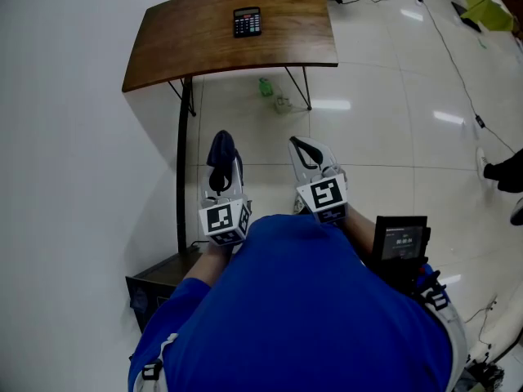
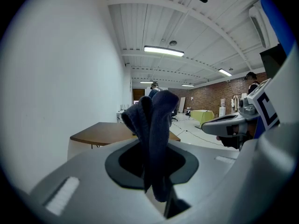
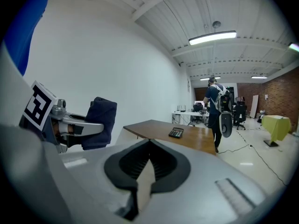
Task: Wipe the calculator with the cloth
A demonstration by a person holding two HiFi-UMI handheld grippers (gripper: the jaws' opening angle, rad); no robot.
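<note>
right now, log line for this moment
left gripper: shut on dark cloth | right gripper: shut, empty | calculator: on wooden table, untouched

table (image 1: 188,39) — wooden, curved | green item (image 1: 265,86) — floor beneath | backpack-wearing person (image 3: 217,101) beyond

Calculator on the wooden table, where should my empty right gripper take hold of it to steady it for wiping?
Probably by its two long side edges, near the end closest to you, coming down from above with the right gripper. The calculator lies flat on the table, short end towards you, narrowest side to side. That leaves its face open to the cloth.
</note>
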